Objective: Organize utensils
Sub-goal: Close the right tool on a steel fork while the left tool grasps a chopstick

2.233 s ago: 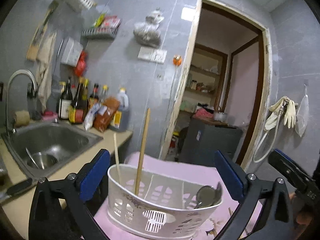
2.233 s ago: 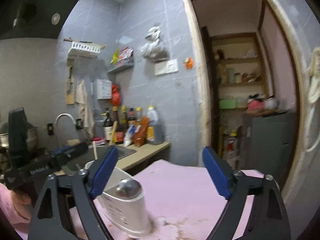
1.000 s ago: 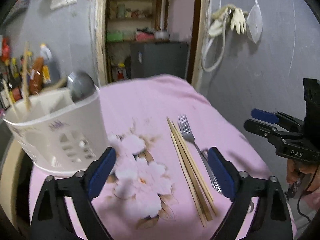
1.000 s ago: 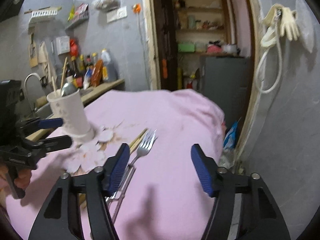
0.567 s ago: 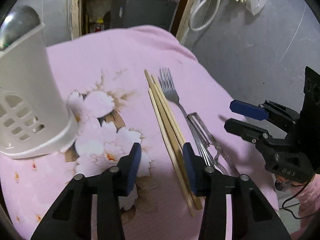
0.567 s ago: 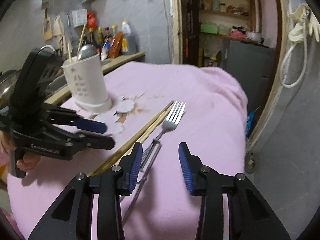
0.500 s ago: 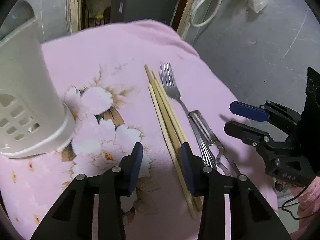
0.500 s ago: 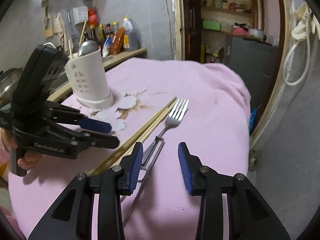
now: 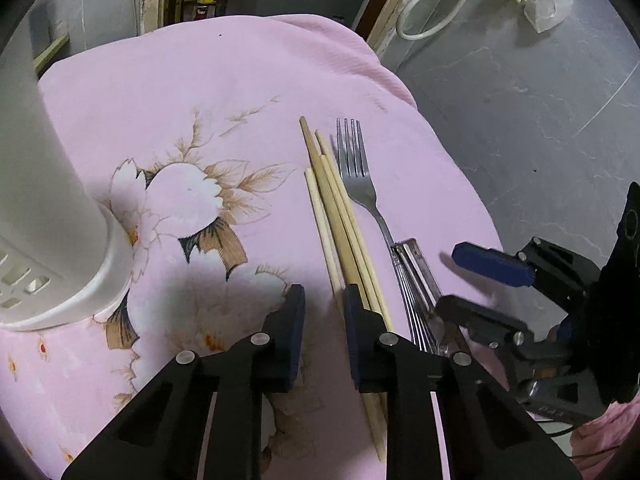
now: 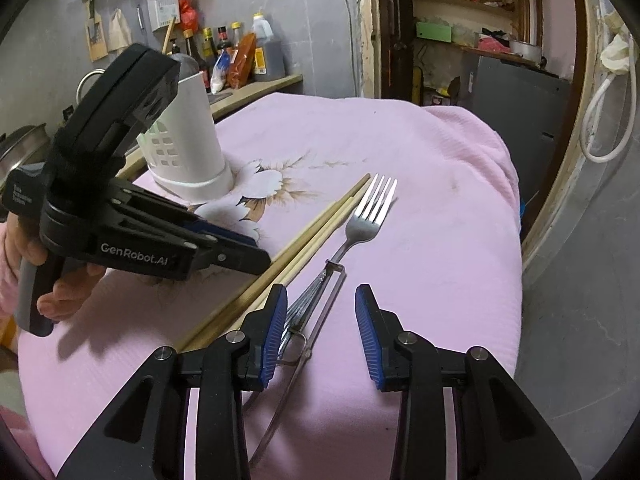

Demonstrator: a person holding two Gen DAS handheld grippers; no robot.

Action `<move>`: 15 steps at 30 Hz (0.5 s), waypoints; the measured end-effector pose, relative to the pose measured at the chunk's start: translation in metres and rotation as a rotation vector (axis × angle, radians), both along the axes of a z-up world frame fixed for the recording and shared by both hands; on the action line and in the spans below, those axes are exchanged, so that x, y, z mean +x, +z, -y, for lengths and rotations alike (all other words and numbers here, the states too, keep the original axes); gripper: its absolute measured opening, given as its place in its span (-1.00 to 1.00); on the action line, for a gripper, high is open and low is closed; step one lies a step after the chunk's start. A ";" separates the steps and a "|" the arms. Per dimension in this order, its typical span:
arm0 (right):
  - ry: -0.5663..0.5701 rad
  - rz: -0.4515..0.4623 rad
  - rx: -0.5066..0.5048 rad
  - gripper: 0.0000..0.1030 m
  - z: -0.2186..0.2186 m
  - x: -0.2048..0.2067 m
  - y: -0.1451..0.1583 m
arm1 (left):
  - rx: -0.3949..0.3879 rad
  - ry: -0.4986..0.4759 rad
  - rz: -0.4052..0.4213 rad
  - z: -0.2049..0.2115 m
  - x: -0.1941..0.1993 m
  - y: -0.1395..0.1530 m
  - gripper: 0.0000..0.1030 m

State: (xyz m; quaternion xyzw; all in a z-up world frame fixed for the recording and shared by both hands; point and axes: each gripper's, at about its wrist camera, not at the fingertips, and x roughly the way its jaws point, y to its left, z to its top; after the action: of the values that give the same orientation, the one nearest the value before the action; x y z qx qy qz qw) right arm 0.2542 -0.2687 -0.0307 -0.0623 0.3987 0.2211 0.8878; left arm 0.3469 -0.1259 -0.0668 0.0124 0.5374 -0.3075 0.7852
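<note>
Several wooden chopsticks [image 9: 336, 216] lie side by side on the pink floral cloth [image 9: 208, 80], with a steel fork [image 9: 356, 176] and a metal peeler [image 9: 412, 272] to their right. My left gripper [image 9: 323, 292] is partly open, low over the near ends of the chopsticks, its right finger touching them. My right gripper [image 10: 320, 308] is open and empty, just above the peeler [image 10: 316, 292]; the fork [image 10: 370, 212] and chopsticks [image 10: 320, 220] lie ahead of it. The white utensil holder [image 10: 184, 136] stands at the left.
The cloth-covered table ends at a grey tiled floor [image 9: 520, 100] on the right. A counter with sauce bottles [image 10: 236, 56] and a sink lie behind the holder. A doorway with shelves [image 10: 460, 20] is beyond the table.
Both grippers have swung from the holder down to the utensils on the cloth. Both jaws have narrowed. My left gripper has dropped closer to the chopsticks, my right to the peeler.
</note>
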 end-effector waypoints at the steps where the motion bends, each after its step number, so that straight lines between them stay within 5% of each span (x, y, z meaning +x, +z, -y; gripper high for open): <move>1: 0.000 -0.004 0.001 -0.36 0.000 0.001 -0.001 | 0.006 -0.005 0.002 0.002 0.000 0.000 -0.68; 9: -0.004 -0.049 -0.001 -0.36 -0.006 0.010 -0.008 | 0.047 -0.014 0.025 0.005 0.006 0.002 -0.84; 15: -0.015 -0.081 -0.008 -0.41 -0.009 0.018 -0.010 | 0.005 -0.008 -0.007 -0.009 0.002 0.000 -0.92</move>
State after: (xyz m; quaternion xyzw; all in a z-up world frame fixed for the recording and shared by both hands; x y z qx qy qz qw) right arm 0.2726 -0.2593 -0.0402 -0.0537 0.4356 0.2153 0.8724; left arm 0.3488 -0.1174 -0.0671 0.0155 0.5410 -0.3093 0.7819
